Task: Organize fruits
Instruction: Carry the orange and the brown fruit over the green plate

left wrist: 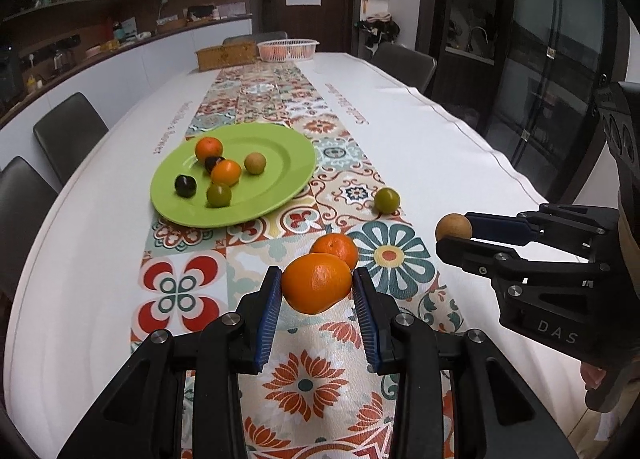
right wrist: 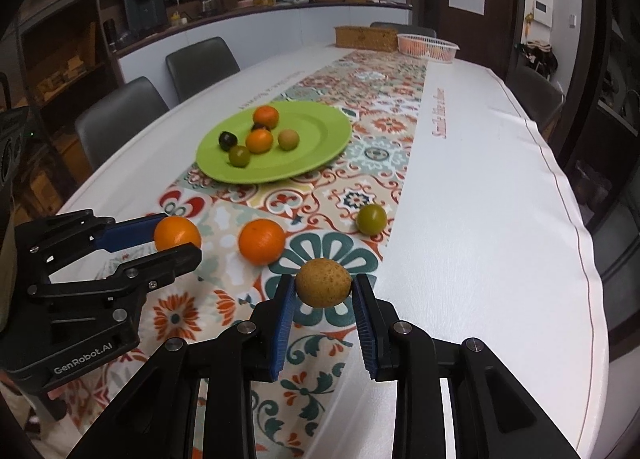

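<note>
A green plate [left wrist: 280,179] [right wrist: 320,139] lies on the patterned runner and holds several small fruits: oranges, dark plums, a green one and a tan one. My left gripper [left wrist: 317,284] is shut on an orange [left wrist: 317,282], also seen in the right wrist view [right wrist: 177,234], held above the runner. My right gripper [right wrist: 323,284] is shut on a tan fruit [right wrist: 323,283], which shows in the left wrist view too [left wrist: 453,226]. A second orange [left wrist: 335,248] [right wrist: 261,240] and a green fruit [left wrist: 386,200] [right wrist: 371,219] lie loose on the runner.
A white basket [left wrist: 287,48] [right wrist: 427,46] and a wicker box [left wrist: 226,54] [right wrist: 365,36] stand at the table's far end. Dark chairs [left wrist: 68,131] [right wrist: 120,115] line the left side, another [left wrist: 404,63] stands on the right. The white tablecloth [right wrist: 480,219] flanks the runner.
</note>
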Demonstrator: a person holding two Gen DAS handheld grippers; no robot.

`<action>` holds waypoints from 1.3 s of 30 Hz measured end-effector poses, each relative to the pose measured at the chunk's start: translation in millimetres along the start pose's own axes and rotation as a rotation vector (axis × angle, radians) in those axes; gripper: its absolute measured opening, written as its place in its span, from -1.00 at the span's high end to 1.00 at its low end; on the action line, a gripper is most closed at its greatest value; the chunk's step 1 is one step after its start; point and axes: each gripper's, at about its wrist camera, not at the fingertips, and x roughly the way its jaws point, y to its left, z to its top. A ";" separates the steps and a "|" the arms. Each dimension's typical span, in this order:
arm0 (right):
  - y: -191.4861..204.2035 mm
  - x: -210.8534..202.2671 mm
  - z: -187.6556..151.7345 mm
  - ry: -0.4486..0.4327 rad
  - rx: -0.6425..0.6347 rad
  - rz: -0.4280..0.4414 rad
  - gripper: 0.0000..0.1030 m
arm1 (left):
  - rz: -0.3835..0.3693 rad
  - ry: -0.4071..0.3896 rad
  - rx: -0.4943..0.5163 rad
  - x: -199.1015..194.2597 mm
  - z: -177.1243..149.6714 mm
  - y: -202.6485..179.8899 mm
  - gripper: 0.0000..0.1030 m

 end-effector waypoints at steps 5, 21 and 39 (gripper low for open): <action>4.2 -9.8 7.6 -0.034 -0.006 0.007 0.41 | 0.008 -0.028 -0.009 -11.9 4.5 2.6 0.31; 21.0 -20.7 49.0 -0.132 -0.035 0.036 0.41 | 0.064 -0.119 -0.005 -29.9 33.6 23.7 0.31; 32.4 21.7 109.6 -0.146 -0.065 0.056 0.41 | 0.103 -0.119 -0.009 0.5 73.5 72.8 0.31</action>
